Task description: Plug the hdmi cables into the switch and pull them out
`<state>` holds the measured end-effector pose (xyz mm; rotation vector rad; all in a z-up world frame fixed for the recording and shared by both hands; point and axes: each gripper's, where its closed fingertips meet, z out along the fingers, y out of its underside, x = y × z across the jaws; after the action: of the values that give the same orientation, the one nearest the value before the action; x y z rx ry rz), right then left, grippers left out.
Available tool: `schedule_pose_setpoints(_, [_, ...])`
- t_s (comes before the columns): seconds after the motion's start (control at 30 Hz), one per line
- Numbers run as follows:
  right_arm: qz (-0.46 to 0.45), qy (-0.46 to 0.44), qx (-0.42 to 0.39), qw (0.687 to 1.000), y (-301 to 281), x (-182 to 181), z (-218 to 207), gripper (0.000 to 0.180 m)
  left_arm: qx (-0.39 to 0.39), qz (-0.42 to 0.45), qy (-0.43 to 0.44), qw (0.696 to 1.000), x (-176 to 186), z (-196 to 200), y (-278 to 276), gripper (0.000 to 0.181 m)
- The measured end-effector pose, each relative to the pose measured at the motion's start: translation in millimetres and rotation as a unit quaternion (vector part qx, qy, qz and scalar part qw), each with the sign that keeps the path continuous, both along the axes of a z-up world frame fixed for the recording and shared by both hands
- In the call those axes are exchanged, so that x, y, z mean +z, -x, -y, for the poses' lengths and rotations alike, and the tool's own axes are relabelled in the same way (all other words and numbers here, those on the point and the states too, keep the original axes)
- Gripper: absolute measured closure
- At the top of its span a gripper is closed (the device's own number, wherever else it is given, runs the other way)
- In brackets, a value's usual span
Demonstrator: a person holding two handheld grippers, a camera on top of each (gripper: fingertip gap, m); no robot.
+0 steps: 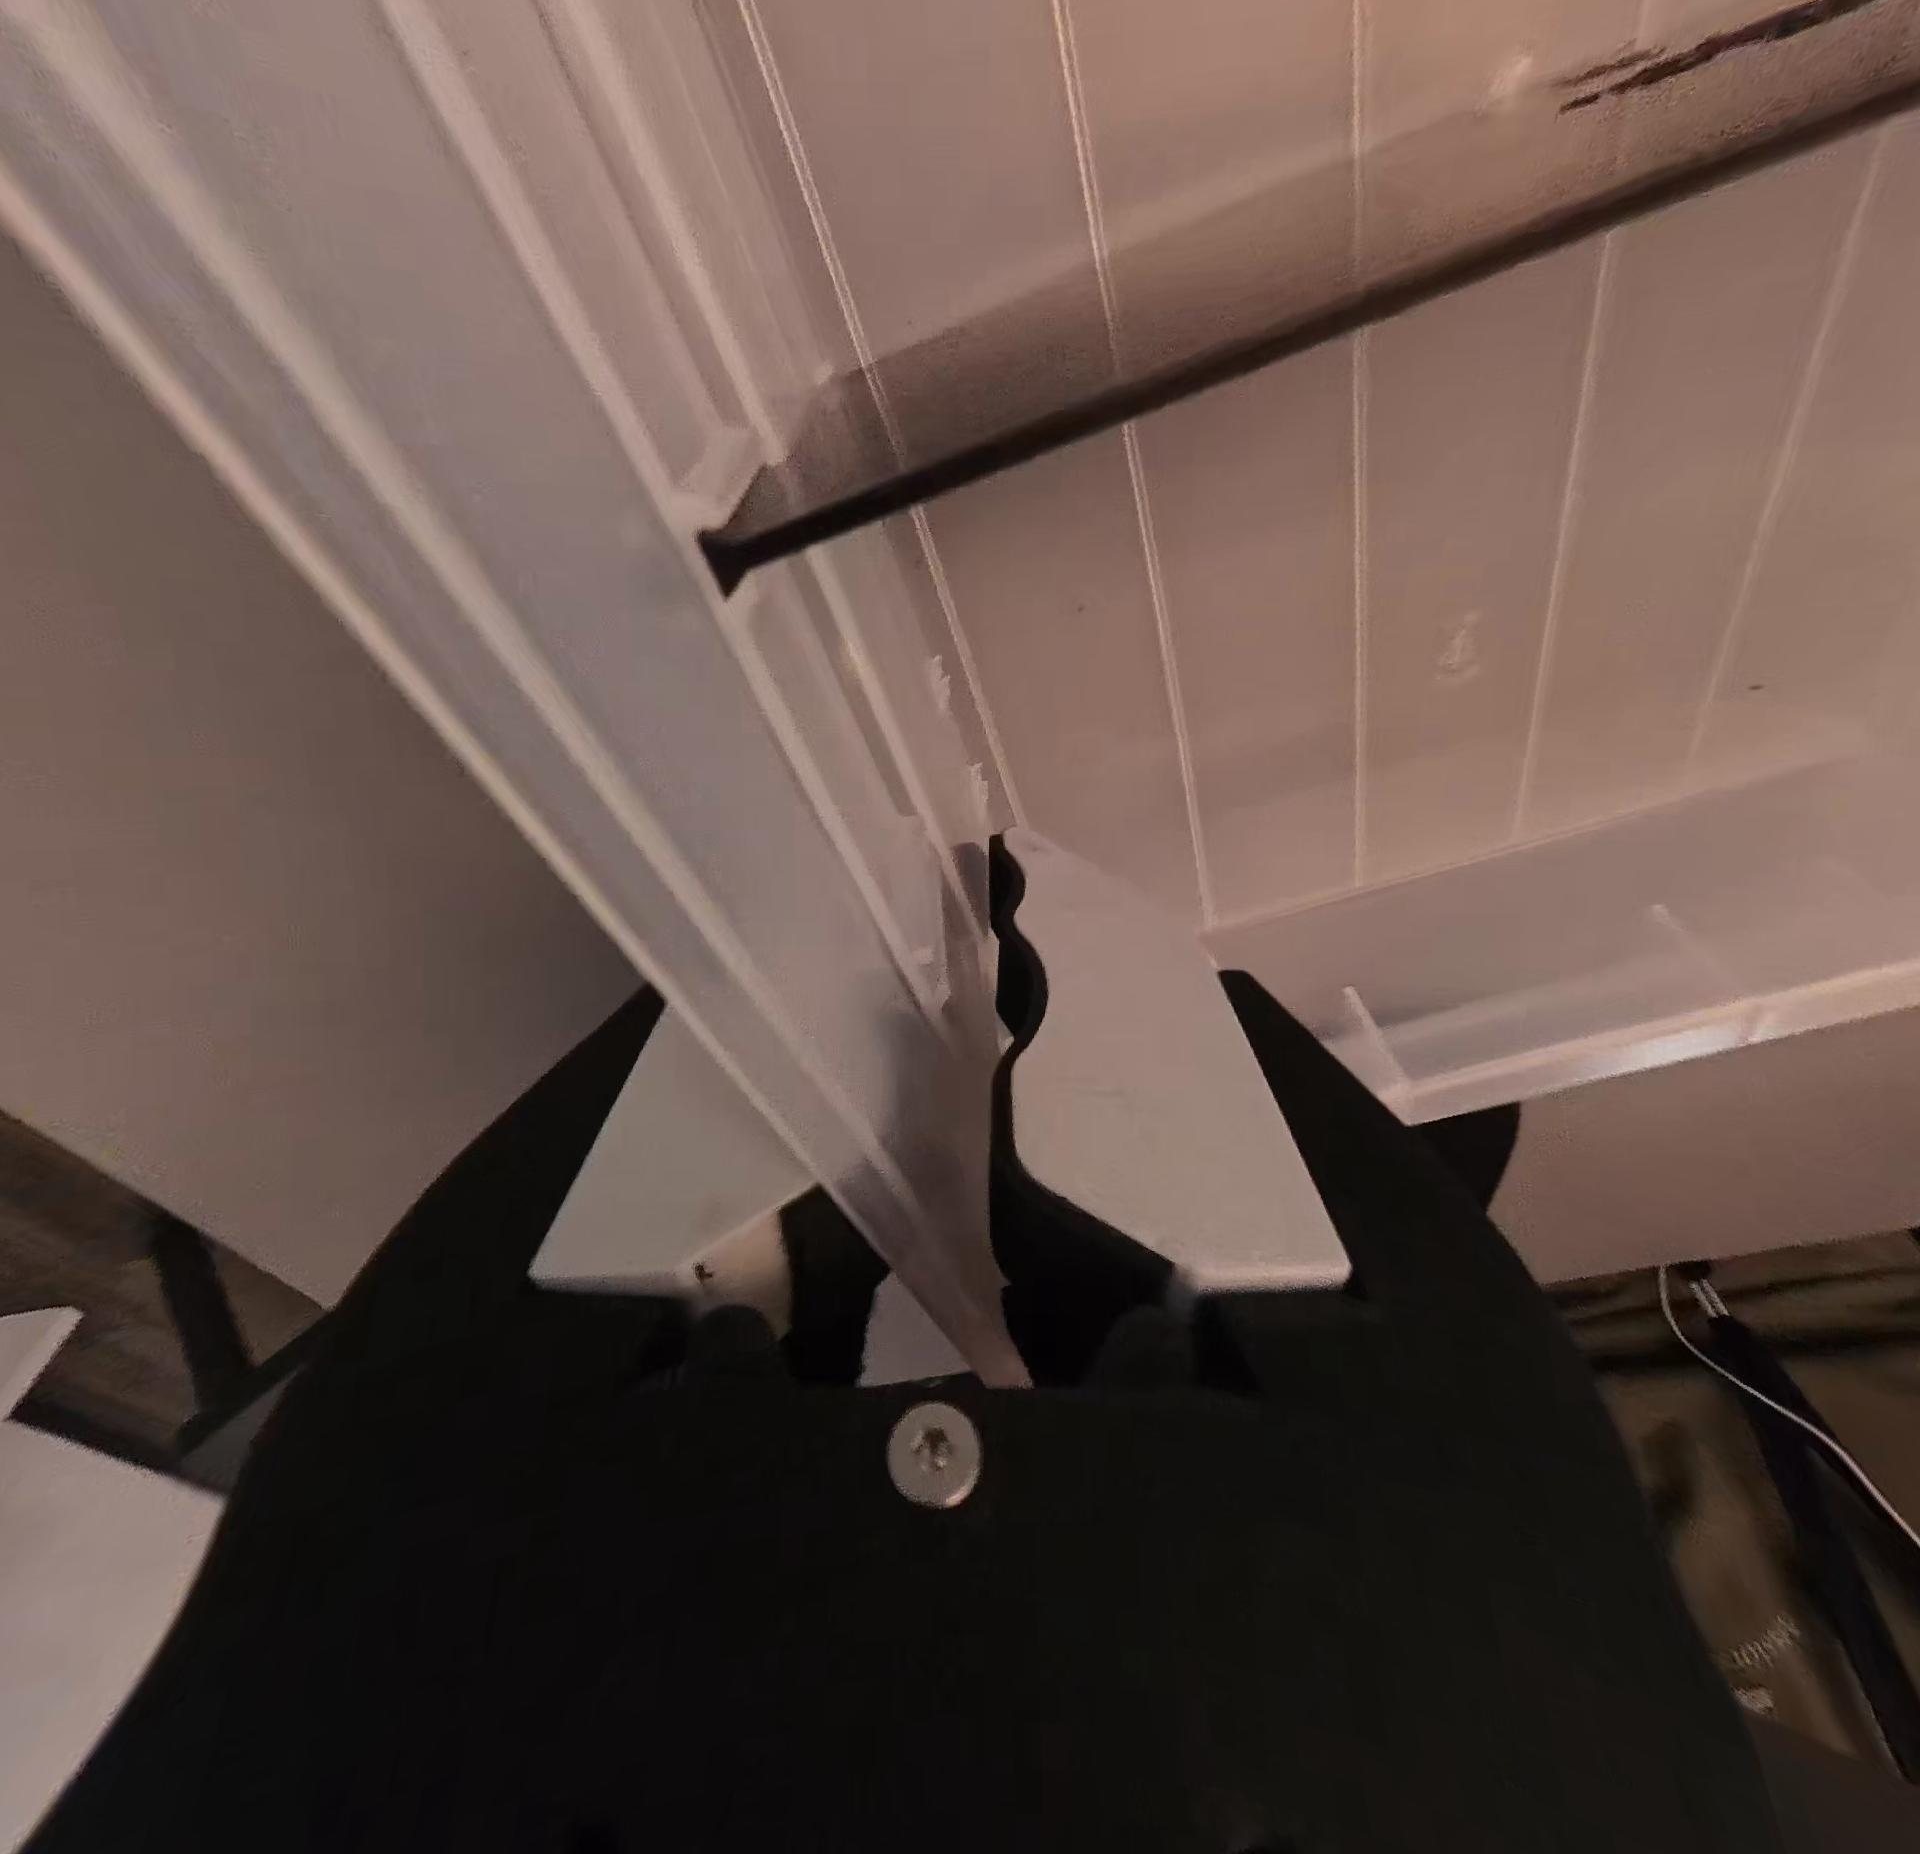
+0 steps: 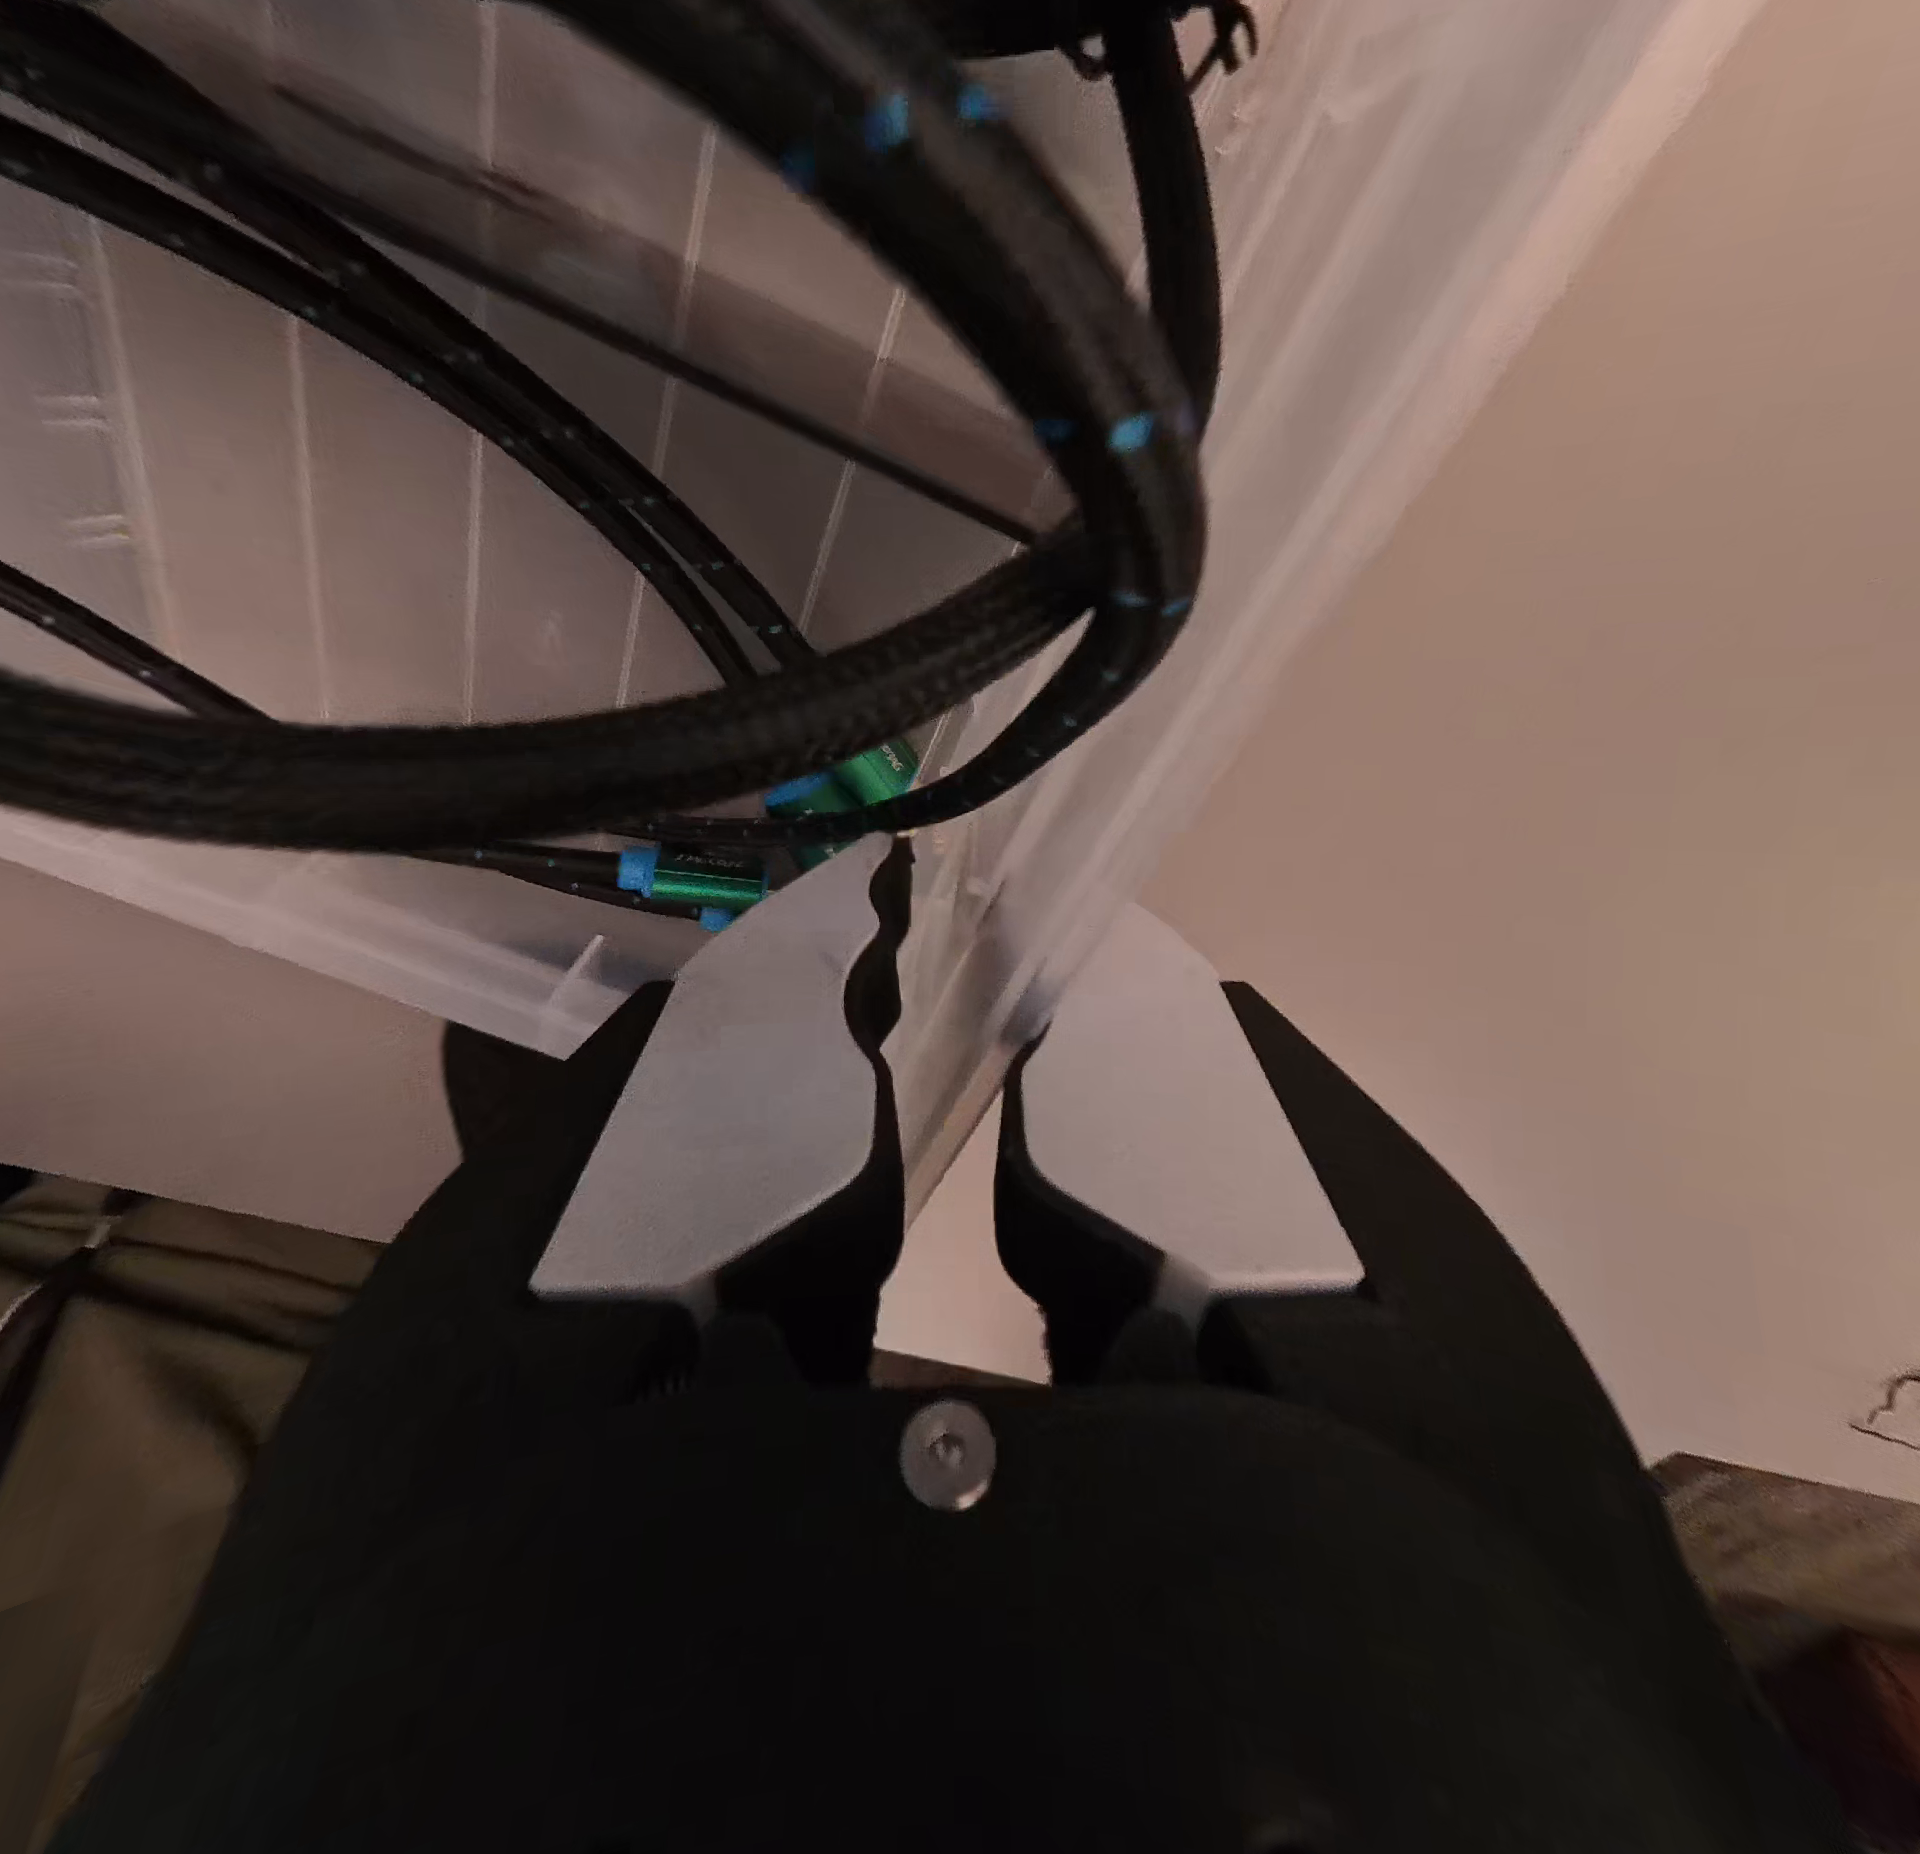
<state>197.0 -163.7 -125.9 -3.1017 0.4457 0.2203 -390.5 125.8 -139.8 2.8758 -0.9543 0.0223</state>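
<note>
Two grippers each gripped a rim of one clear plastic bin. In the left wrist view, the left gripper (image 1: 992,869) filled the lower half of the frame, black-bodied with a silver screw (image 1: 934,1454) at bottom centre. Its jaws were nearly closed, clamped on the bin's edge, which ran as a long pale strip from the jaw tips up to the upper left. Beyond the jaws, the bin (image 1: 1299,557) spread across the upper right of the frame, its ribbed clear wall crossed by a dark bar (image 1: 1299,339) slanting from centre to upper right. A thin white wire (image 1: 1787,1409) lay at lower right, over something olive-coloured.

In the right wrist view, the right gripper (image 2: 899,869) sat at lower centre, and its jaws were likewise nearly closed on the bin's rim (image 2: 1195,744), which rose from the jaw tips toward the upper right. Just past the tips, at centre frame, lay the green metal plugs (image 2: 707,885) of the hdmi cables, with blue collars, inside the bin. Farther on, the hdmi cables (image 2: 520,755), black and braided with blue flecks, looped in thick coils across the upper left and top of the frame. A pale wall (image 2: 1610,661) filled the right side. No switch showed in either view.
</note>
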Motion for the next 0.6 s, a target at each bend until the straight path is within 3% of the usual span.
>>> schedule_pose_setpoints(0.37, [0.025,0.011,0.104,0.994,64.0,0.3,-50.2,0.164,-0.108,-0.046,-0.006,0.993,-2.0,29.2,-68.7,0.152])
schedule_pose_setpoints(0.6, [0.057,-0.022,0.090,0.994,67.8,22.9,-60.7,0.129,-0.148,-0.063,-0.004,0.987,6.2,39.8,-68.0,0.131])
